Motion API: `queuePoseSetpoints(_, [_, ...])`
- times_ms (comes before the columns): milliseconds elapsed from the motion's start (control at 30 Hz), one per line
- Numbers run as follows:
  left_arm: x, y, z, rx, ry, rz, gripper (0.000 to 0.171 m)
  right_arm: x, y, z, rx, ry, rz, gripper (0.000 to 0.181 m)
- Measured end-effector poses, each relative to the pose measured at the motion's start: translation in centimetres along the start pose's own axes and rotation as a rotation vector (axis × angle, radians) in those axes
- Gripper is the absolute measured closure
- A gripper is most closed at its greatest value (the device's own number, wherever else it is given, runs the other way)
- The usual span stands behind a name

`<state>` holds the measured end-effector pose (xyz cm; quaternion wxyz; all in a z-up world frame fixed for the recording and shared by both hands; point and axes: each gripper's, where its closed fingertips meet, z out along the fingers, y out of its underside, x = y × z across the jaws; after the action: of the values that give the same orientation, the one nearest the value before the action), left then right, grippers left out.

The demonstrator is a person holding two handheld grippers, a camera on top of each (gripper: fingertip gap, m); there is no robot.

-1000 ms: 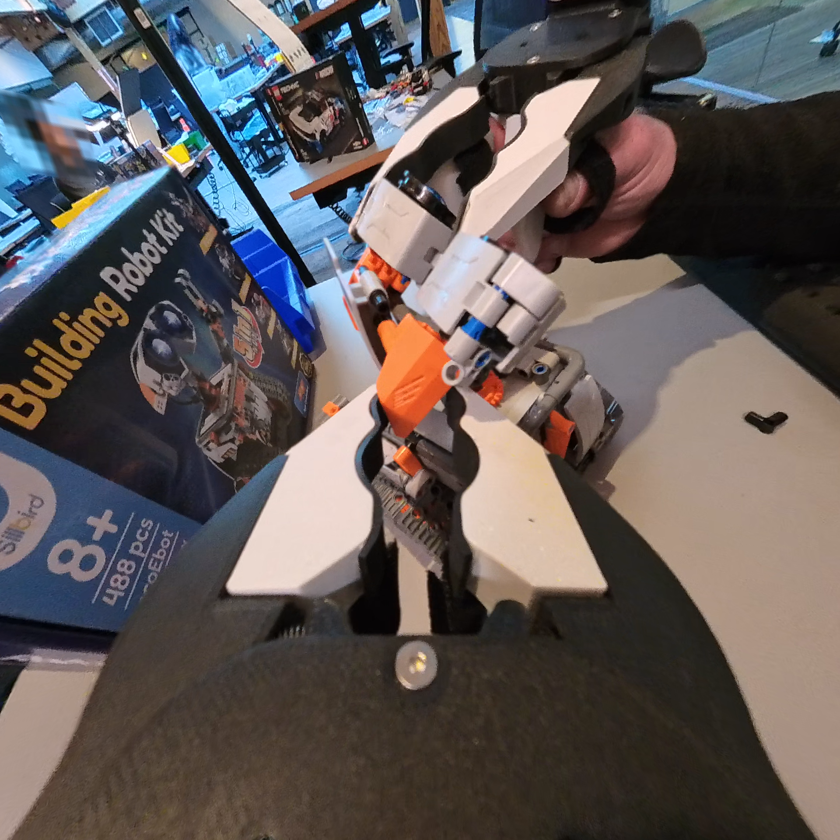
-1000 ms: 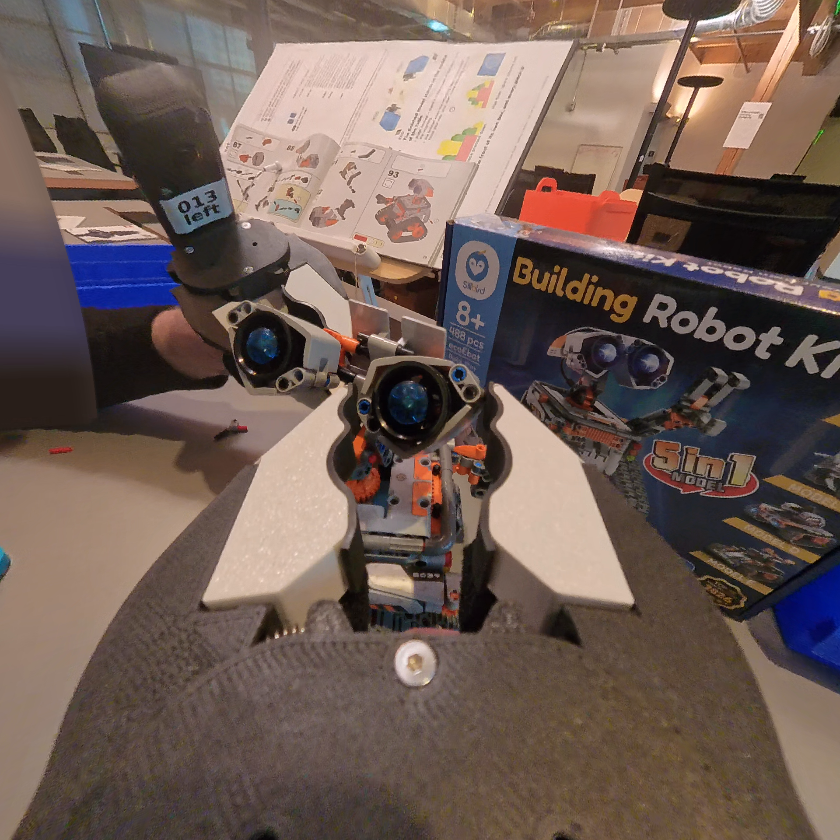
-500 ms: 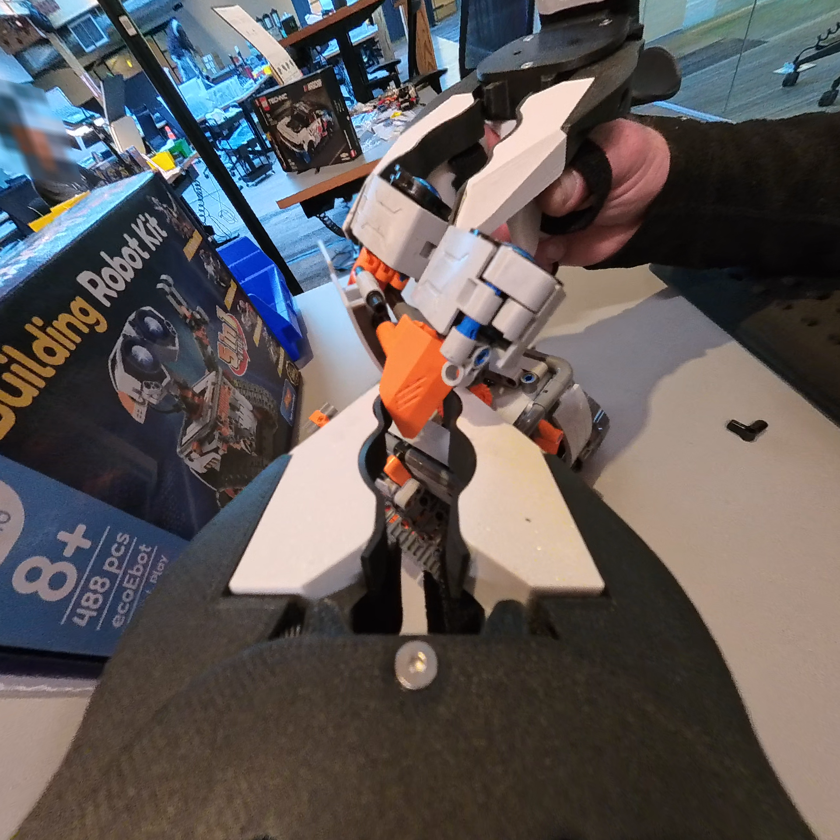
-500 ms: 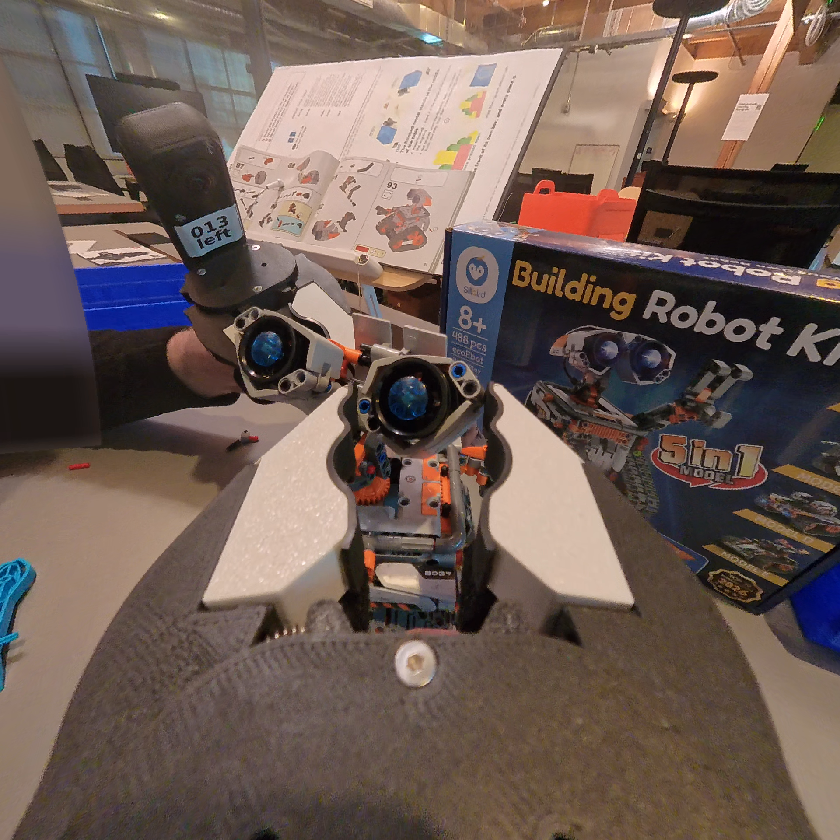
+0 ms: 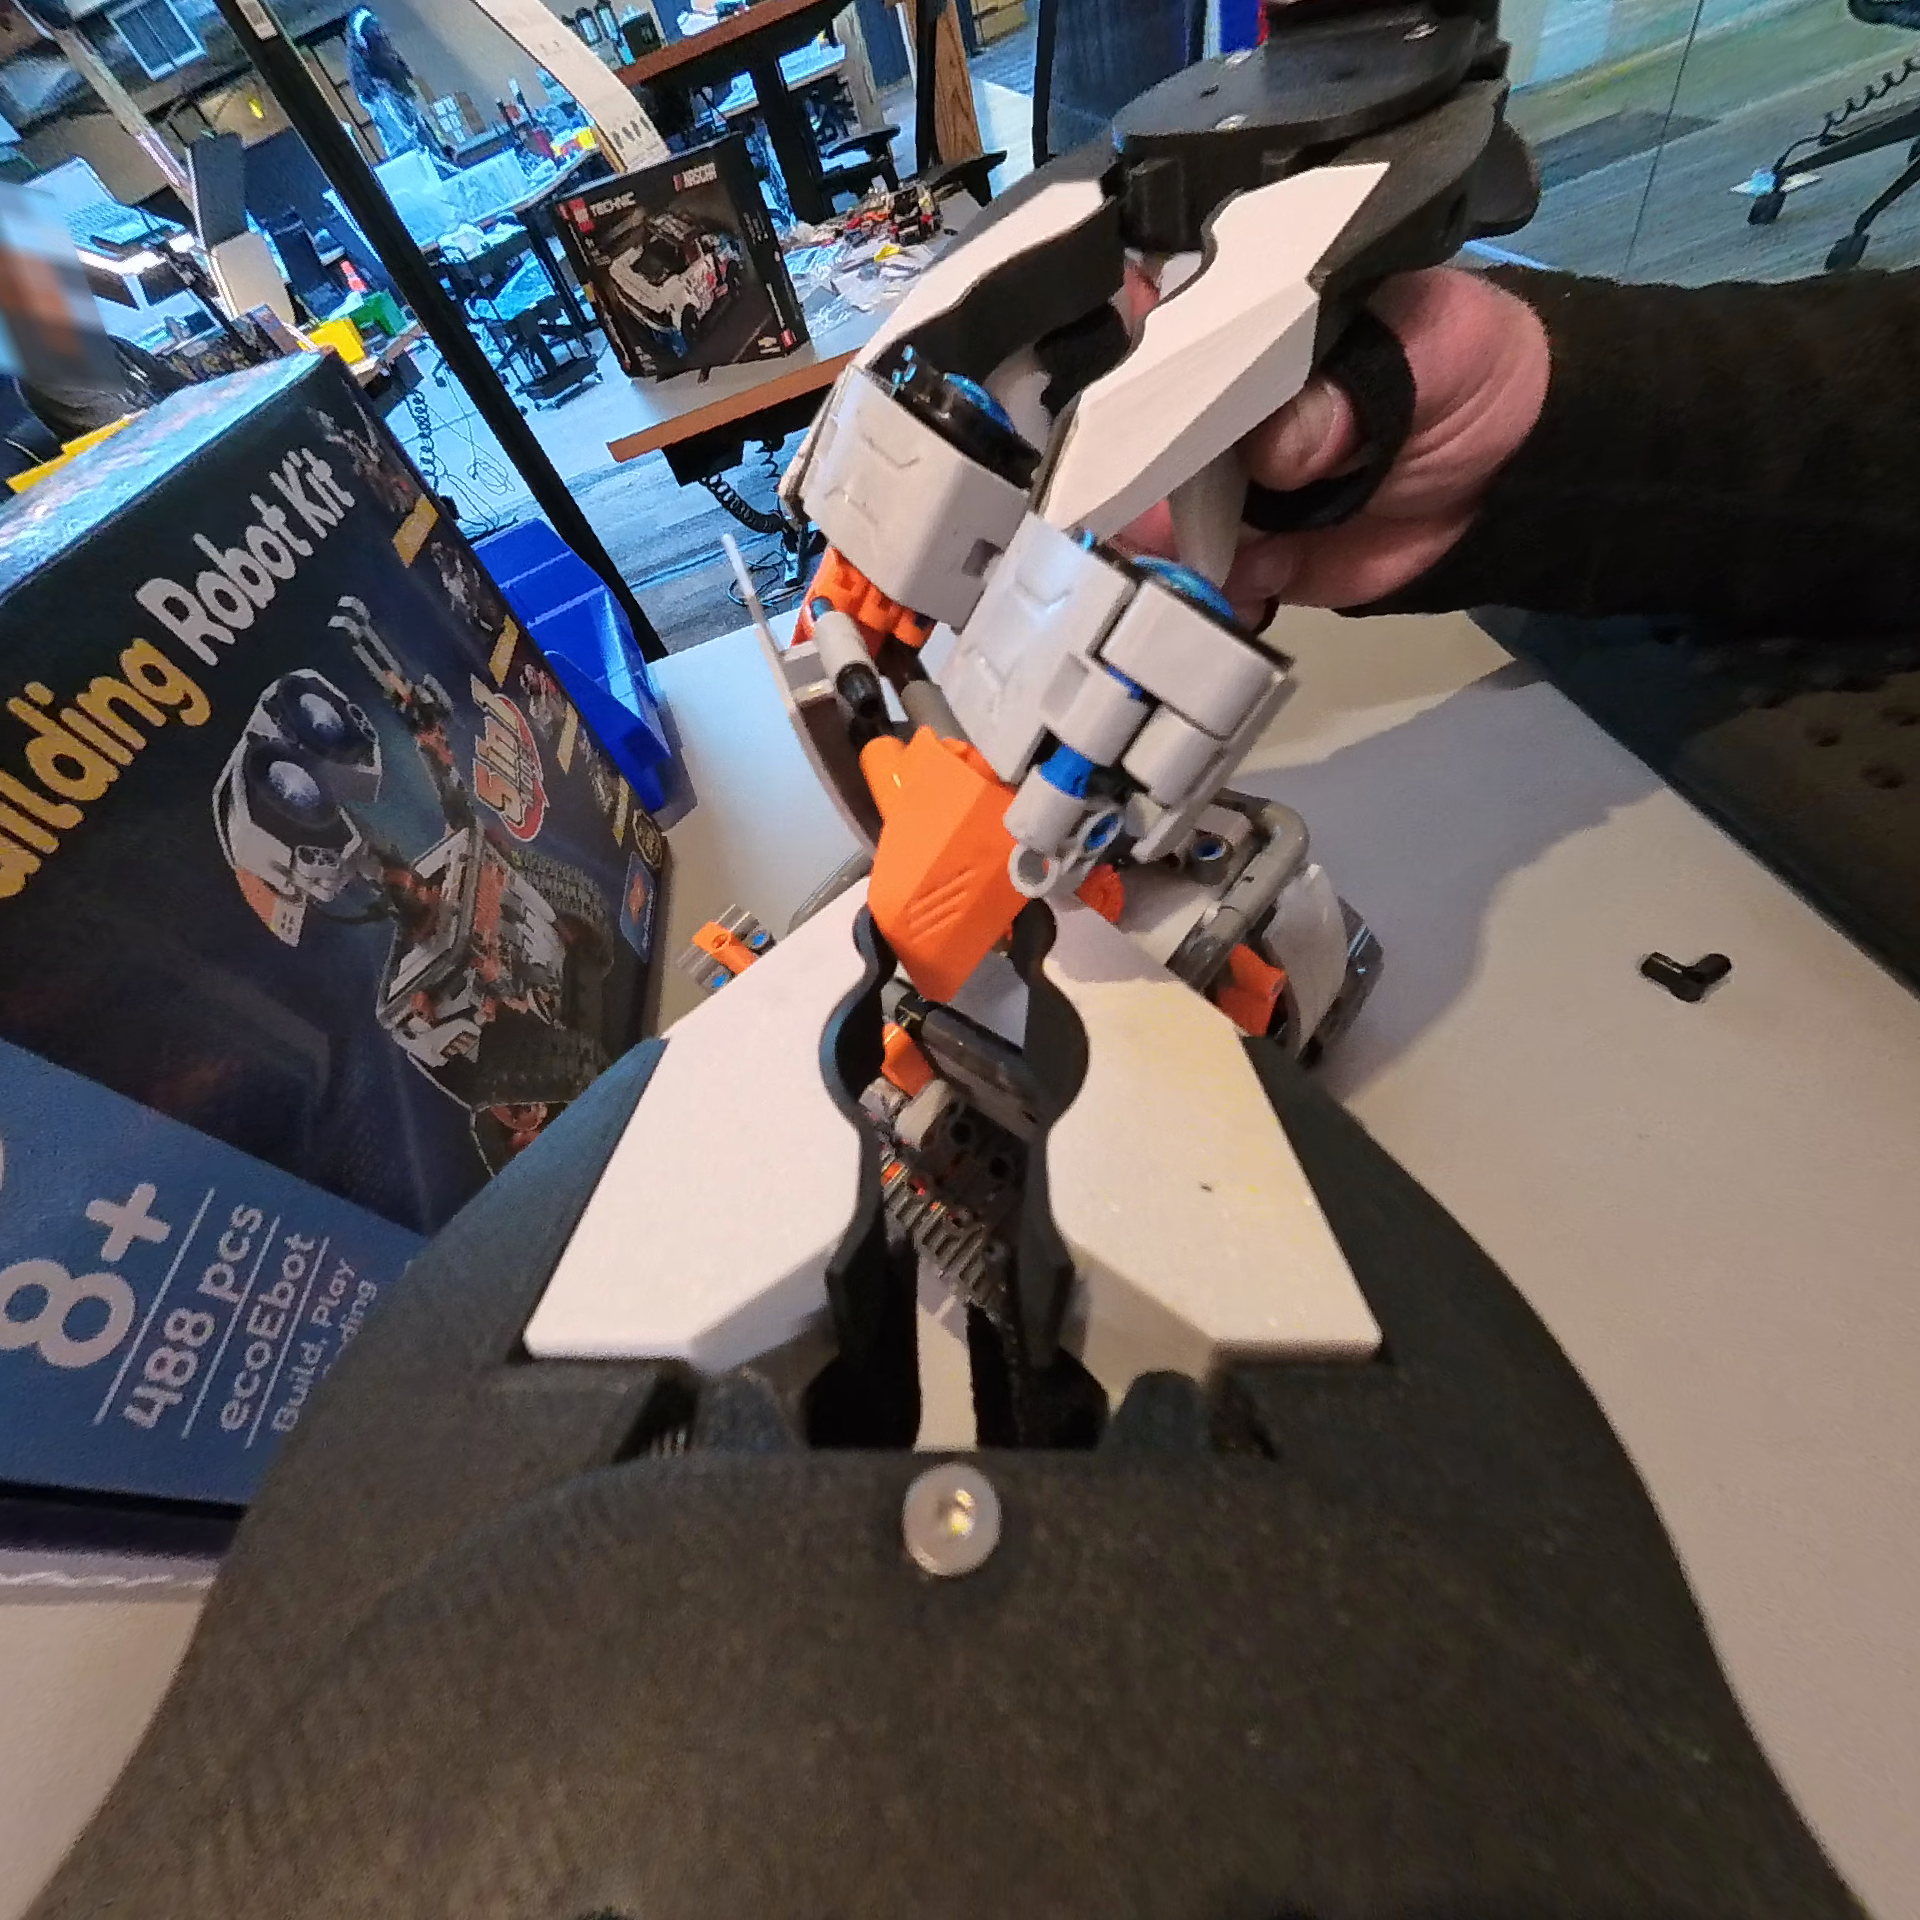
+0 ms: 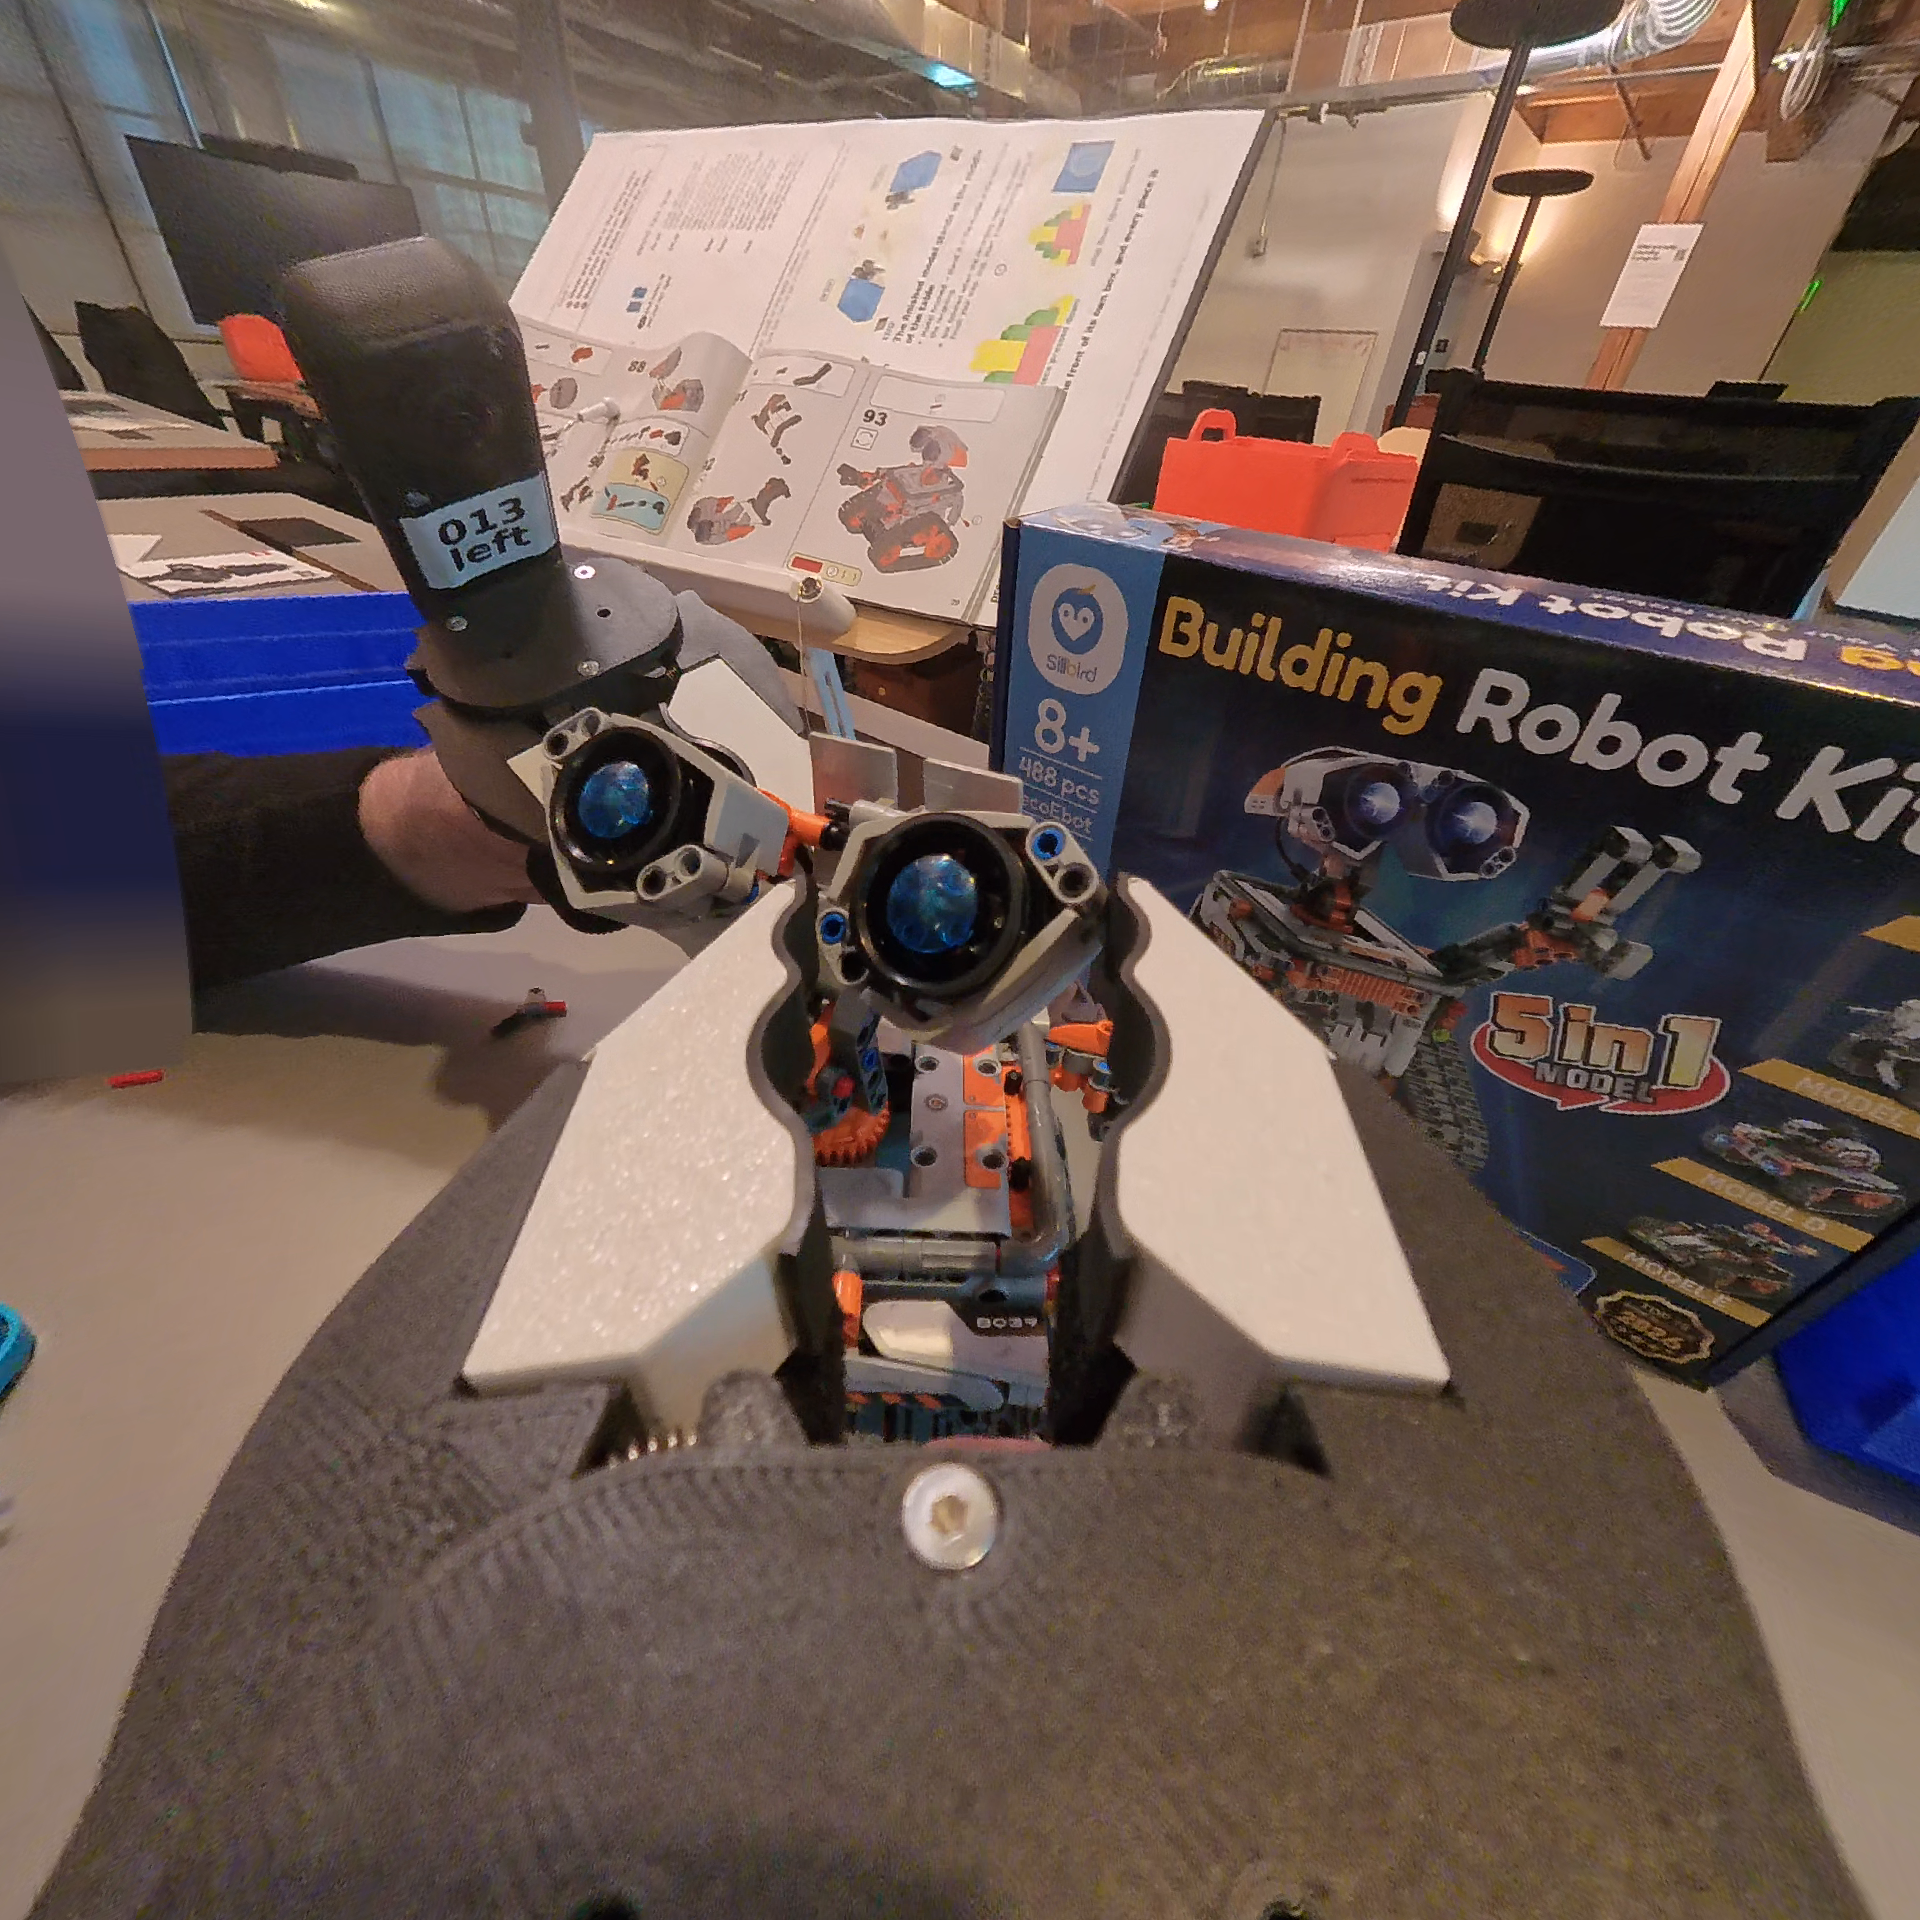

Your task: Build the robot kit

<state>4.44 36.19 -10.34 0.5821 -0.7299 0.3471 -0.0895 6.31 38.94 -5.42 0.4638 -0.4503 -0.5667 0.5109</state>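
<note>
1. The left gripper (image 5: 951,971) had its two white, grainy fingers (image 5: 727,1143) nearly closed, with black wavy pads pinching the orange wedge-shaped neck piece (image 5: 940,862) of a toy robot (image 5: 1039,665).
2. The right gripper (image 6: 945,997) held its white fingers (image 6: 1236,1132) a moderate way apart, clamped on either side of the robot's head (image 6: 940,914), just below one round eye with a glossy blue lens.
3. The robot was made of snap-together plastic bricks: white blocky panels, orange joints, grey curved tubes and a ridged black track. Its base (image 5: 1288,925) sat on the smooth white table (image 5: 1558,1195), and the body leaned between the two grippers.
4. A hand (image 5: 1403,436) in a dark sleeve gripped the right gripper's black handle, seen in the left wrist view.
5. A glossy blue cardboard box (image 6: 1455,935) stood just beside the robot. An open instruction booklet (image 6: 831,416) leaned on a stand behind. A small black peg (image 5: 1683,971) lay apart on the table.
6. Compared with half a second earlier, the robot's head had tipped slightly farther and the box edged sideways in view; both grips were unchanged.
</note>
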Motion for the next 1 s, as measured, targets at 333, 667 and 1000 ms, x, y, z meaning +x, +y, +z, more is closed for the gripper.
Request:
queuePoseSetpoints(333, [-0.6,-0.2,-0.4,0.036,0.008,-0.05,0.151,0.4,-0.3,0.7,-0.03,0.026,0.05,0.127])
queuePoseSetpoints(667, [0.2,-0.7,-0.4,0.055,0.053,-0.054,0.152,0.0,-0.6,0.3,-0.057,0.022,0.082,0.127])
queuePoseSetpoints(1000, [0.1,0.2,0.1,0.025,0.035,-0.032,0.153,0.3,0.7,0.2,-0.047,0.031,0.077,0.127])
